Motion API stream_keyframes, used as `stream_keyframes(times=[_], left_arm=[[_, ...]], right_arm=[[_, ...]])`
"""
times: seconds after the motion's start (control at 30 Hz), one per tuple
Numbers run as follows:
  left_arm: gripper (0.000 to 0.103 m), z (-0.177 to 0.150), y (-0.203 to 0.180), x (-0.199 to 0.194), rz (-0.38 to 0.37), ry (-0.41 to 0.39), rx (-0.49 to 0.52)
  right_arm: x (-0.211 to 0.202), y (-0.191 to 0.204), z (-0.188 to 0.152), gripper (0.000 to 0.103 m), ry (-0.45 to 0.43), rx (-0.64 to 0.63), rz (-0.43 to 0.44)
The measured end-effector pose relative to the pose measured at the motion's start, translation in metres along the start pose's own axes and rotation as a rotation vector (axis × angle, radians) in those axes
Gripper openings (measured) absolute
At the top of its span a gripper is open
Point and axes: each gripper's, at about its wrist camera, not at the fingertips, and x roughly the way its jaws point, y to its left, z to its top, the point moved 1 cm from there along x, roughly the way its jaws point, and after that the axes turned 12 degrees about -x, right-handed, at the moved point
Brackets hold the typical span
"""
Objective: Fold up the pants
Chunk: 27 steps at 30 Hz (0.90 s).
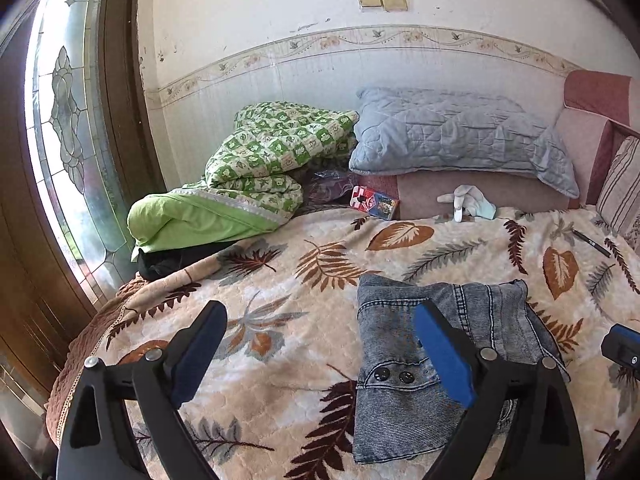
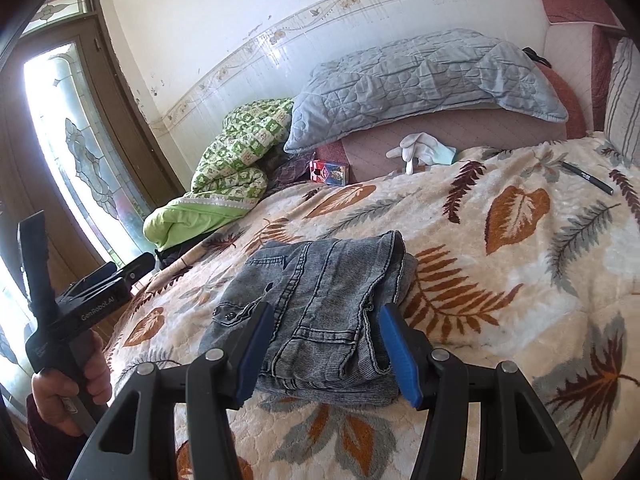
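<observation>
Hovering with jaws apart and seemingly empty, both grippers (image 1: 320,344) (image 2: 326,344) could snag and unfold the folded jeans (image 2: 320,304) just ahead.

The near end of the pants (image 1: 404,412) is hidden behind the left hand-held gripper (image 1: 324,354). The box (image 1: 374,201) far ahead is too small to read. A dark thing (image 1: 176,260) hides under the green blanket (image 1: 208,216).

A home bedroom: a bed (image 1: 280,360) under a leaf-patterned blanket, a quilted pillow (image 1: 460,140), a bunched green quilt (image 1: 264,160), wallpapered wall with floral border (image 1: 360,40), and a leaded-glass door (image 1: 64,120).
</observation>
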Motion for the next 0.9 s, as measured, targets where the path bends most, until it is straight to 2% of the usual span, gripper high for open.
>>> stream_keyframes(times=[0.33, 0.47, 0.63, 0.9], left_arm=[[0.095, -0.01, 0.0, -0.018, 0.004, -0.014, 0.007], [0.101, -0.016, 0.001, -0.027, -0.006, -0.017, -0.014], [0.101, -0.026, 0.001, -0.036, -0.022, -0.021, -0.025], [0.101, -0.035, -0.002, -0.034, -0.023, -0.006, -0.014]], right_arm=[[-0.013, 0.001, -0.01, 0.063, -0.004, 0.011, -0.08], [-0.023, 0.009, -0.012, 0.065, -0.048, -0.042, -0.138], [-0.028, 0.02, -0.013, 0.068, -0.106, -0.111, -0.205], [-0.004, 0.03, -0.022, 0.068, -0.051, -0.19, -0.258]])
